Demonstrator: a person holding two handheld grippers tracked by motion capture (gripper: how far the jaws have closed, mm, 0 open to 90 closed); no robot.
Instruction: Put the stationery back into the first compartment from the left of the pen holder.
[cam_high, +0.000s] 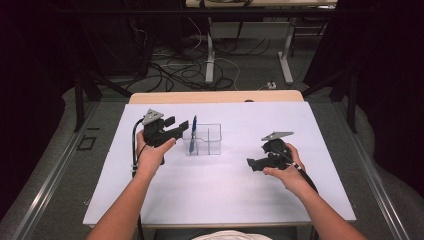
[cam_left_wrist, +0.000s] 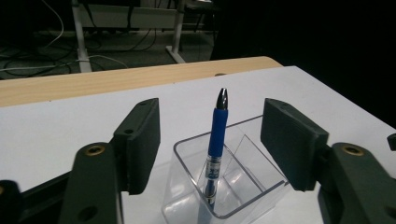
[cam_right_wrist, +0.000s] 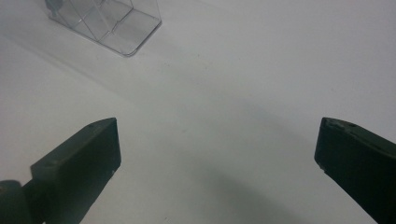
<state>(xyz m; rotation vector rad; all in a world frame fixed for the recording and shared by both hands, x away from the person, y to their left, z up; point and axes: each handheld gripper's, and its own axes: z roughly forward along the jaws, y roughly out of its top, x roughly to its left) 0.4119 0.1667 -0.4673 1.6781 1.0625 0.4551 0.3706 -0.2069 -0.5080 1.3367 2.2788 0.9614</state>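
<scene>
— Pen? 
— Blue pen (cam_left_wrist: 217, 135), standing tilted in the left compartment of the clear box (cam_left_wrist: 252, 186). 
— Tongs? 
— Left gripper (cam_left_wrist: 210, 140) released, jaws either side of the pen, not touching; right gripper (cam_right_wrist: 217, 158) wide open over the table (cam_right_wrist: 233, 93).

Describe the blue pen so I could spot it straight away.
Find the white table, then the clear plastic organizer near its middle. The blue pen stands leaning in the organizer's left compartment, dark tip up, between the left gripper's open jaws without touching them. It is the only coloured thing there.
</scene>
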